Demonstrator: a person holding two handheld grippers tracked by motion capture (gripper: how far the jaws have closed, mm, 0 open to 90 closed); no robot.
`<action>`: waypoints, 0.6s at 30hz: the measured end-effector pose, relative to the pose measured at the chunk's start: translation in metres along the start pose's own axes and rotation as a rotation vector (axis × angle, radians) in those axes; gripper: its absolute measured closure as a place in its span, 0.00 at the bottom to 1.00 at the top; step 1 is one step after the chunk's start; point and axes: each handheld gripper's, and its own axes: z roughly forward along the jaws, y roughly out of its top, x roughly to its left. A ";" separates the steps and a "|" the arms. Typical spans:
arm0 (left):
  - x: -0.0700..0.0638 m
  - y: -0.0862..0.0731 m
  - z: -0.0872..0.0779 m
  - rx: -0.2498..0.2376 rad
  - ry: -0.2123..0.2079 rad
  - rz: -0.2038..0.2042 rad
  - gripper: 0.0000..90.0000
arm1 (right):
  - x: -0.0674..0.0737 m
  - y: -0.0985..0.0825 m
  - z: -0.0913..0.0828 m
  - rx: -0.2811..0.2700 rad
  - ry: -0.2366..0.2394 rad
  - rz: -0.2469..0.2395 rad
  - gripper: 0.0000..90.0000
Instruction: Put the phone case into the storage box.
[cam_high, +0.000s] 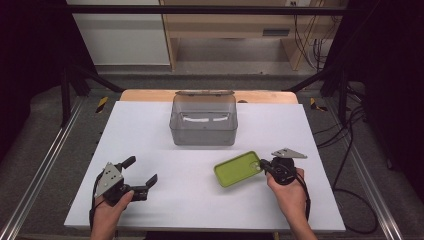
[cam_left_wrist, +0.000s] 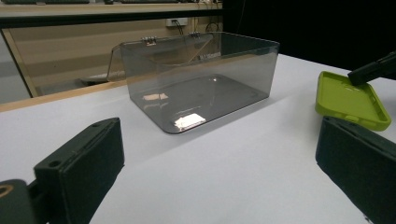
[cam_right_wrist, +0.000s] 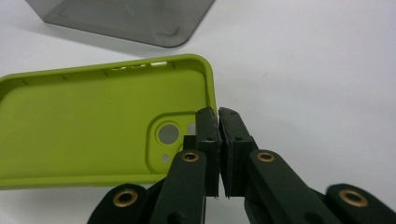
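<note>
Item: my right gripper (cam_right_wrist: 218, 122), jaws clenched on the end wall of the green phone case (cam_high: 238, 168), lower right of the high view. Left gripper (cam_high: 141, 173), lower left: released, idle. Step: grasp made. Next, I judge: lift it toward the grey bin (cam_high: 203, 120), centre top.

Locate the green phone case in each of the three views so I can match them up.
High view: the green phone case lies right of centre on the white table, its right end at the right gripper.
Left gripper view: at the right edge, right of the box.
Right gripper view: across the left half, its end wall pinched between the jaws.
Shared landmark: the clear grey box beyond the case.
</note>
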 end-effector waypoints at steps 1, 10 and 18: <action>0.000 0.000 0.000 0.000 0.000 0.000 0.01 | 0.000 0.001 0.000 -0.011 0.000 -0.006 0.97; -0.002 0.005 0.004 0.062 -0.008 -0.035 0.01 | -0.003 0.001 0.005 -0.095 0.025 -0.022 0.97; -0.011 0.014 0.011 0.090 -0.044 -0.028 0.02 | 0.000 -0.001 0.004 -0.120 0.037 -0.049 0.97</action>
